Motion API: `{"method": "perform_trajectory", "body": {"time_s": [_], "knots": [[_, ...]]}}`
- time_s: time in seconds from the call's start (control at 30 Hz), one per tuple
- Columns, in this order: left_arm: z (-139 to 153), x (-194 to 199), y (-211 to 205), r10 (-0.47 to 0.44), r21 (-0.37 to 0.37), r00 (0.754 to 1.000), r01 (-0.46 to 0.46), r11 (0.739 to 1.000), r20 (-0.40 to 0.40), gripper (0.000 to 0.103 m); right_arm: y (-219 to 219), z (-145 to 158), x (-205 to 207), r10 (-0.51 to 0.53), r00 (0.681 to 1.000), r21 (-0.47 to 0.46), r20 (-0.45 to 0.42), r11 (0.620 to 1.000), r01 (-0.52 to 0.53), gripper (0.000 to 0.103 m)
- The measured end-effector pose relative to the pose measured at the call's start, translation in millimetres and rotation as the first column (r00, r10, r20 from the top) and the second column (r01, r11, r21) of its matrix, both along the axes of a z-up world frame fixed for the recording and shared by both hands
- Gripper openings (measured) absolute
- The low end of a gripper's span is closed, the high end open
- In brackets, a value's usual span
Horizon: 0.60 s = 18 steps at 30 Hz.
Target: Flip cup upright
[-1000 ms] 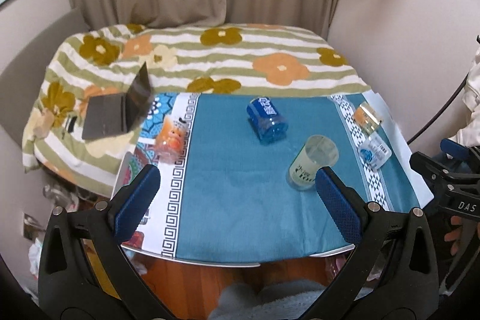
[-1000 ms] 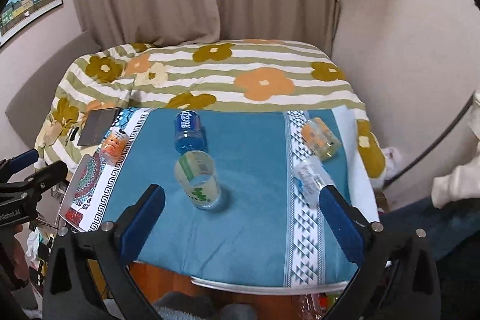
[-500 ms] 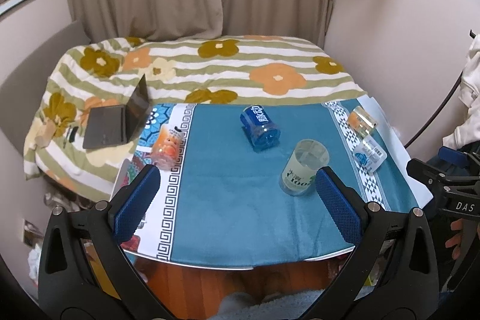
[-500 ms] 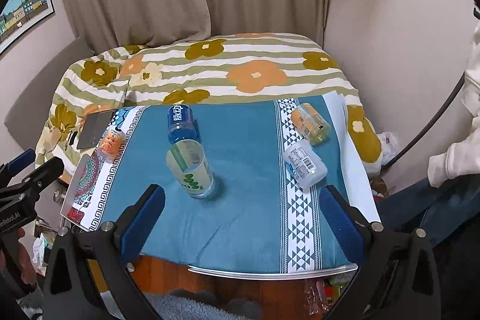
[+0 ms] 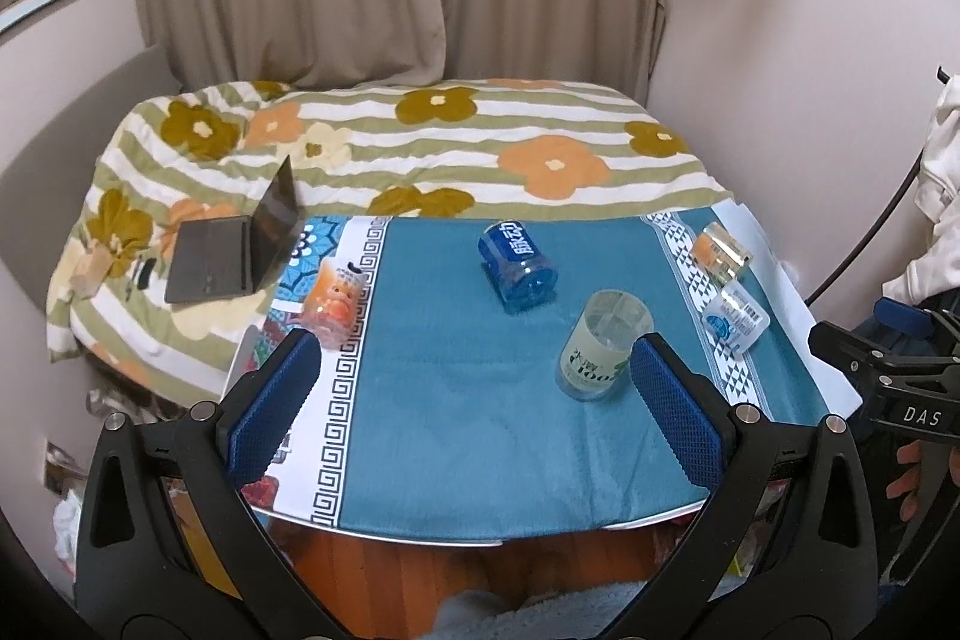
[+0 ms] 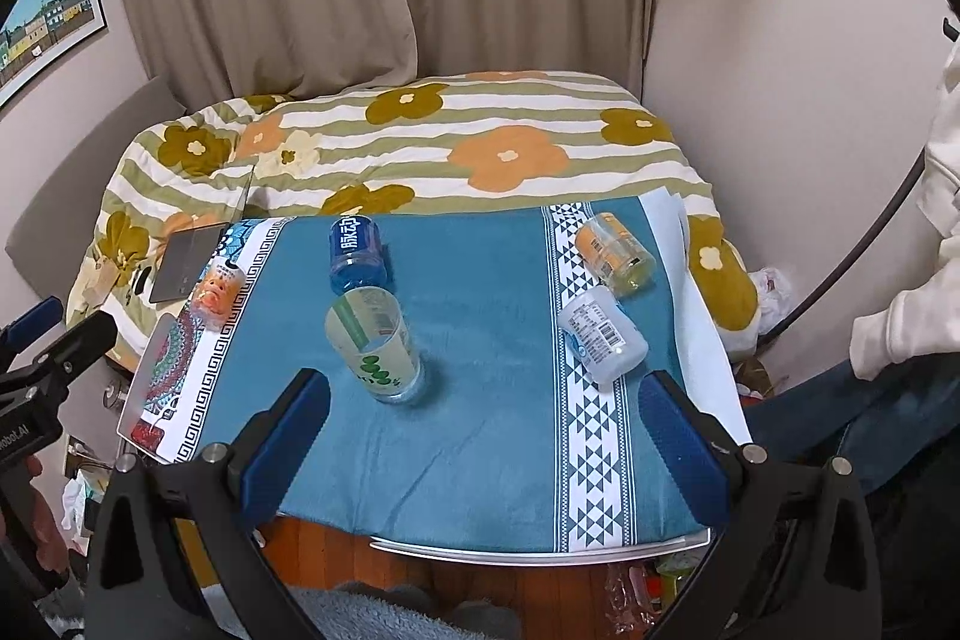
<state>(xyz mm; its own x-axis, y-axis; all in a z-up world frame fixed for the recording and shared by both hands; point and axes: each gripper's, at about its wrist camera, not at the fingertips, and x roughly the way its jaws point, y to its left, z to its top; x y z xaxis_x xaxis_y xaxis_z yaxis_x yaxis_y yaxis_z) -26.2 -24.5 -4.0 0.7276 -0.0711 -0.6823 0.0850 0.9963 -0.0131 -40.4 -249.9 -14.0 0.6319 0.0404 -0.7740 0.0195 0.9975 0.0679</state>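
Both tongs, left (image 5: 474,388) and right (image 6: 483,427), spread wide and empty above the worktop's (image 6: 480,436) near edge. Cup (image 6: 375,346) upright at centre on the blue cloth; blue cup (image 6: 355,253) lying behind it, two others (image 6: 603,340) lying at right.

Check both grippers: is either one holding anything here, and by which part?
Nothing is held. The left gripper and right gripper are both open above the table's near edge, clear of the pale green cup.
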Motion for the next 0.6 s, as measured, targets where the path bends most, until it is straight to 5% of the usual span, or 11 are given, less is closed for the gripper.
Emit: {"method": "perform_trajectory", "body": {"time_s": [0.6], "knots": [[0.9,0.7,-1.9,-0.001,-0.001,1.0,0.001,1.0,-0.006,0.103,0.7,-1.8,-0.6,-0.009,1.0,-0.005,-0.004,1.0,0.009,0.102]]}}
